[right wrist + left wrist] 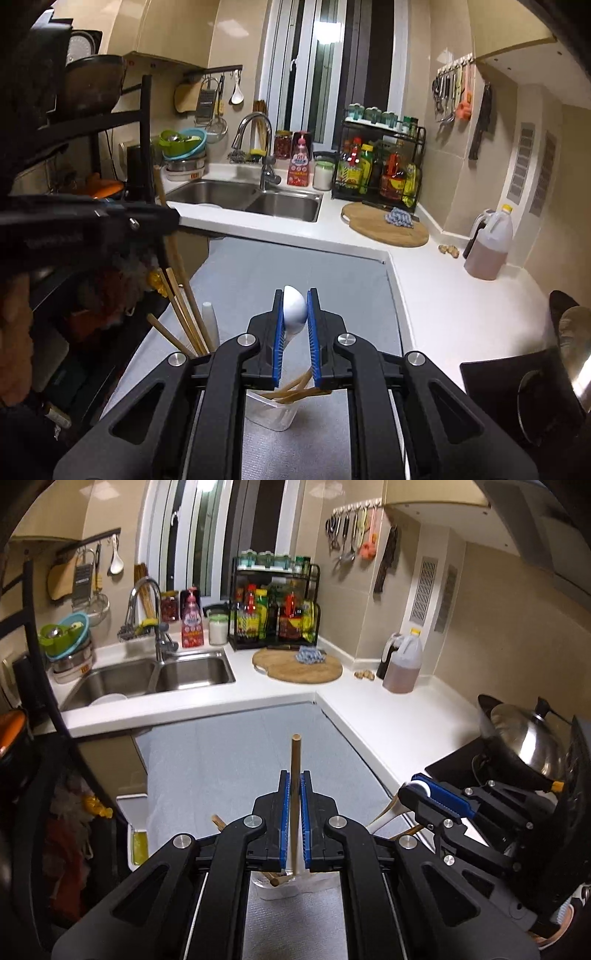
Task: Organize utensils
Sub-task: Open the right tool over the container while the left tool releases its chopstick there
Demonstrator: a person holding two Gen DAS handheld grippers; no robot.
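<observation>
1. Left wrist view: left gripper [294, 788] clamped narrow on 1 wooden chopstick [295, 760], upright above clear cup [280, 888] on grey mat [236, 760]; right gripper [419, 790] alongside, pinching white spoon [384, 818].
2. Right wrist view: right gripper [295, 308] grips the spoon's bowl [295, 306] over the cup [273, 411] holding chopsticks [291, 393]; more chopsticks [181, 306] lean at left.

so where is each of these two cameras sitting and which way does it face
Left wrist: rides on the left gripper, looking along its fingers toward the sink; the jaws pinch a wooden chopstick, and the right gripper shows at right.
Right wrist: rides on the right gripper, facing the same counter; it grips a white spoon, with the left gripper's arm at left.
Shared: the sink, round cutting board, and clear cup below.
</observation>
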